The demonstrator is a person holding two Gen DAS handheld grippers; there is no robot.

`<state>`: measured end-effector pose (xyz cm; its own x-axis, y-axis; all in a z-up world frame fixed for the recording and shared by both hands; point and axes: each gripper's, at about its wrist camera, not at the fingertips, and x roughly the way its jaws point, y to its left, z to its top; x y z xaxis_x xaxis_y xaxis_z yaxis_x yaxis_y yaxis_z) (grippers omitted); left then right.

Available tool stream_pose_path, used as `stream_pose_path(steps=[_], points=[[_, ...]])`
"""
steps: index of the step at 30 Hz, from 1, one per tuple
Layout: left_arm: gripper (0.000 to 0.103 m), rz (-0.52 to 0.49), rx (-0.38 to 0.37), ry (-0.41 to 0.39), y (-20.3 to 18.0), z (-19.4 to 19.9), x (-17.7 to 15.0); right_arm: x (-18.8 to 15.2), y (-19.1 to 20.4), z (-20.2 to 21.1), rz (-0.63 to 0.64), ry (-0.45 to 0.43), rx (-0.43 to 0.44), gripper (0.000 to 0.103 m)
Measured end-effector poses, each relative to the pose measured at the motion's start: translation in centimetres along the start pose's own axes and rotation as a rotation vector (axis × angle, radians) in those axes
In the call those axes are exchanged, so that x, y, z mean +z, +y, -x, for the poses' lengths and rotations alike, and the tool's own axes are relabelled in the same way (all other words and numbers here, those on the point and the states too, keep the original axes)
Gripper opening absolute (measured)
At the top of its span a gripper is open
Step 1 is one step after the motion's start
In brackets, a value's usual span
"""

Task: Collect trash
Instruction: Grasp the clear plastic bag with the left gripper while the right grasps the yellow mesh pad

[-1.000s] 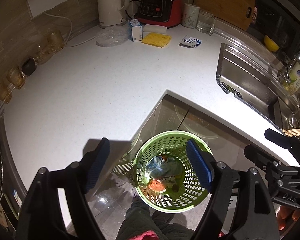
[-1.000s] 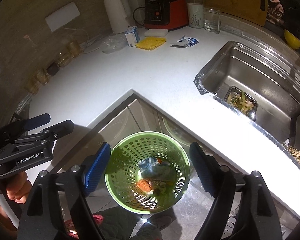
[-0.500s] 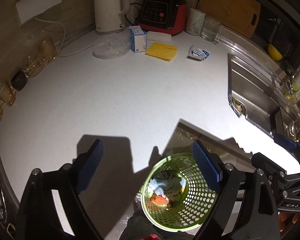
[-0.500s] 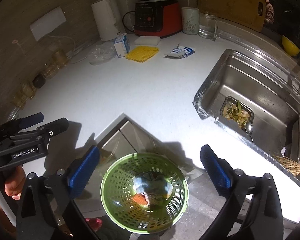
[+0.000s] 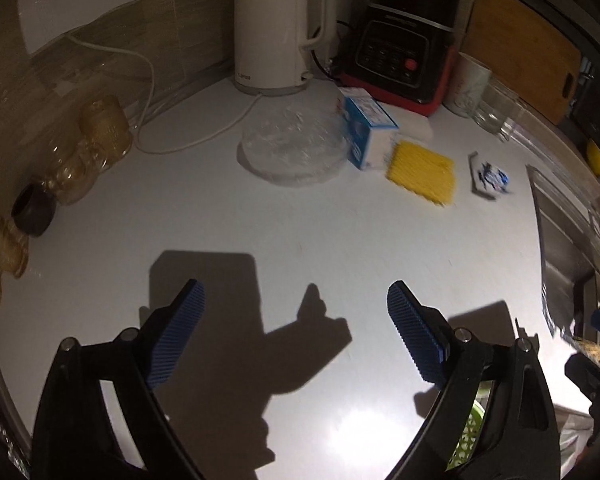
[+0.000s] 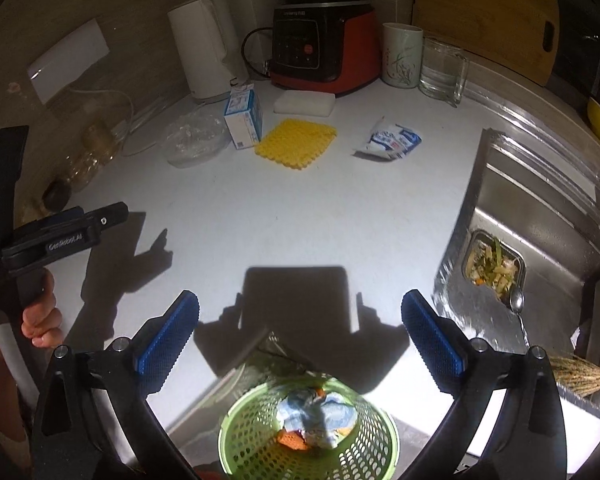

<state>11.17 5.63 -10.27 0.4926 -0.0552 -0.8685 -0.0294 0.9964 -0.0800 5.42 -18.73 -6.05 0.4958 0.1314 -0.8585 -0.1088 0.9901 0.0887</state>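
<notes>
Surface: white L-shaped surface (image 6: 320, 208) — steel sink (image 6: 540, 216) at right.
Claws: left claw (image 5: 296, 336) and right claw (image 6: 300, 332) both wide open, empty.
Trash: crumpled wrapper (image 6: 392, 142) near yellow mat (image 6: 296, 142); green basket (image 6: 308, 432) below — holding scraps.

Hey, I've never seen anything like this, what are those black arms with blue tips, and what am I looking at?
Those are two hand-held grippers, each with a camera looking along its fingers. One picture is from the left gripper, one from the right gripper. Both are open and hold nothing. They hang over a white kitchen counter with a milk carton, a yellow mat, a crumpled wrapper and a clear plastic lid. Below is a green trash basket, with some trash in it.
</notes>
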Motion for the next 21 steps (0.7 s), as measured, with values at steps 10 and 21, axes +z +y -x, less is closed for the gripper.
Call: stream_pose_path(steps=[10,21], points=[[0.088,0.000,-0.024,-0.006,1.1,-7.7,7.8,5.4,1.5,-5.1,0.003,0.017,-0.025,0.100],[0.088,-0.038,-0.040,0.044,0.6,-14.6,10.6,8.1,0.8,-9.7,-0.031,0.067,-0.043,0.100]])
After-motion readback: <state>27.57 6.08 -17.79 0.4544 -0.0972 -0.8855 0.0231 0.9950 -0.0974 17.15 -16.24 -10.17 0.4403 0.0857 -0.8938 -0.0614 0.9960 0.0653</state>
